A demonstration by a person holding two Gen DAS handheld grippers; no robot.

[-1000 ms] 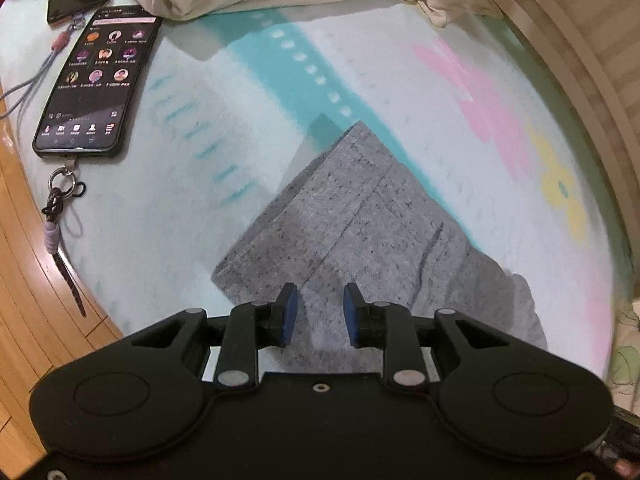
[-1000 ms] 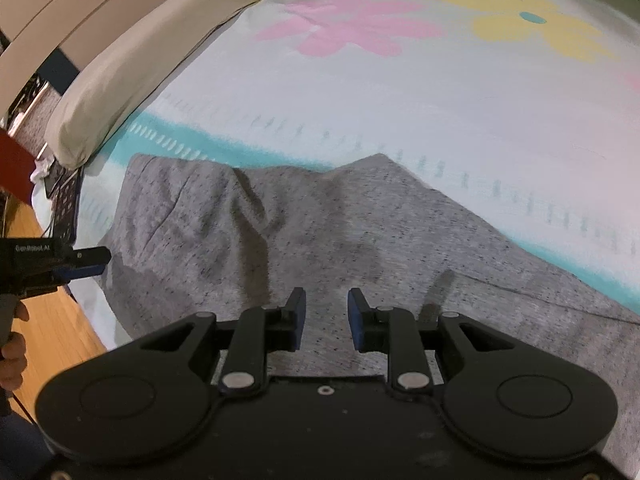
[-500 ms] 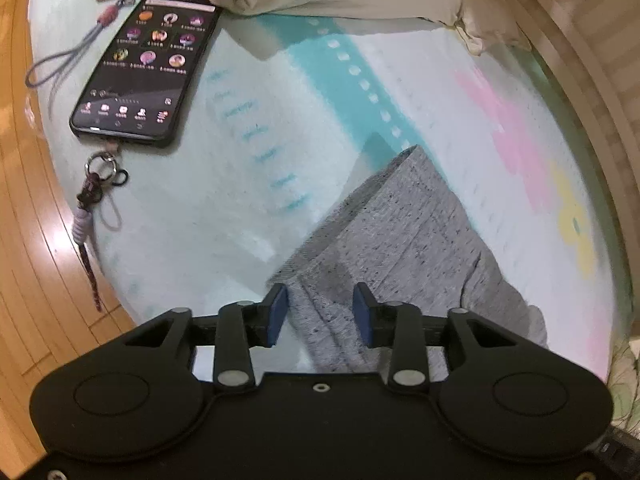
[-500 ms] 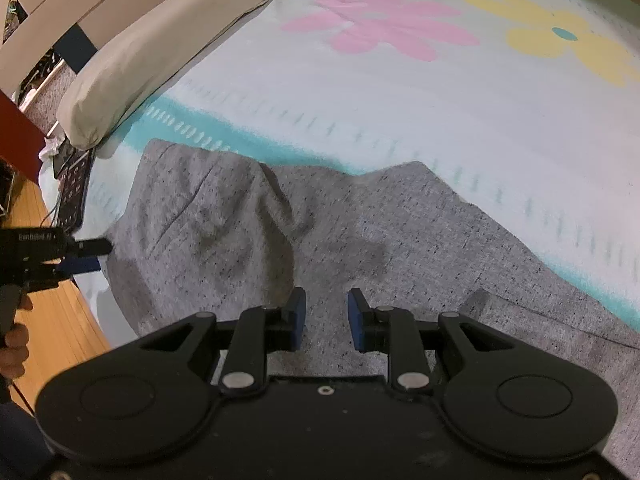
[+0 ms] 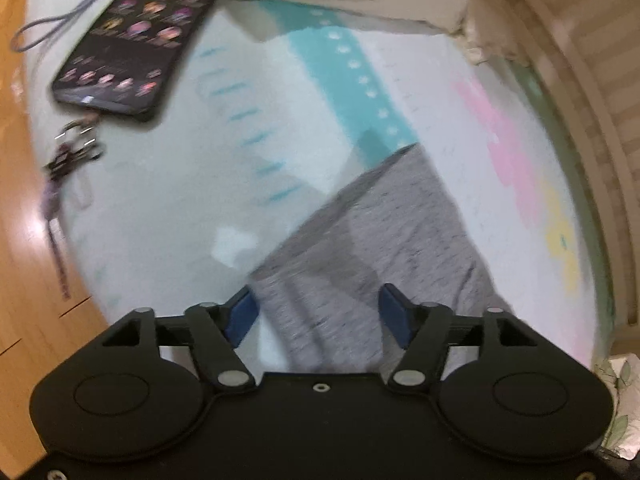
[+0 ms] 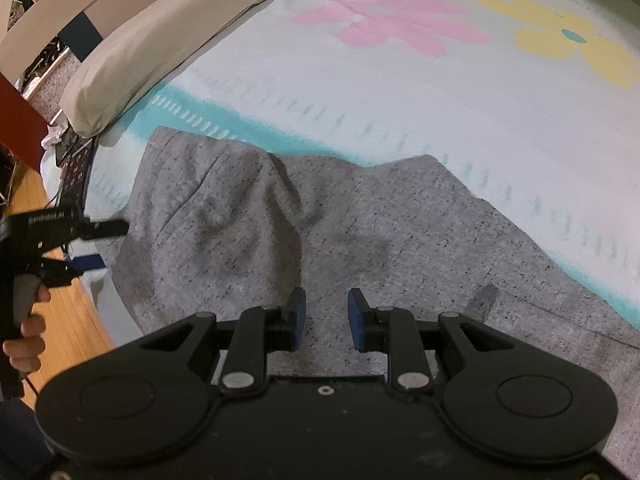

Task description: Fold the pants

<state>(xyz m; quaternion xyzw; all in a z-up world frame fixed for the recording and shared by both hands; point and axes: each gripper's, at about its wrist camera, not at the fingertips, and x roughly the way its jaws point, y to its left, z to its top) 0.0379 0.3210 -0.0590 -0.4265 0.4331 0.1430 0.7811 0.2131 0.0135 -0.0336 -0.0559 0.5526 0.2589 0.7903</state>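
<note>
Left gripper [image 5: 318, 314] had its jaws spread wide, straddling the near edge of the grey pants [image 5: 384, 236] and gripping nothing, seemingly lined up to bite the hem, though blur made contact hard to judge. Right gripper [image 6: 326, 318] sat with jaws only partly parted, empty, hovering low over the cloth's middle, likely to pin or pinch a fold line. The pants lay rumpled on the flowered bedspread [image 6: 400, 92] at the bed's edge, a phone [image 5: 132, 44] and pillow [image 6: 160, 44] beyond.

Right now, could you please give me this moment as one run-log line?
stage: regrasp | left gripper: open, at pants edge | right gripper: open over pants | phone: beside
</note>
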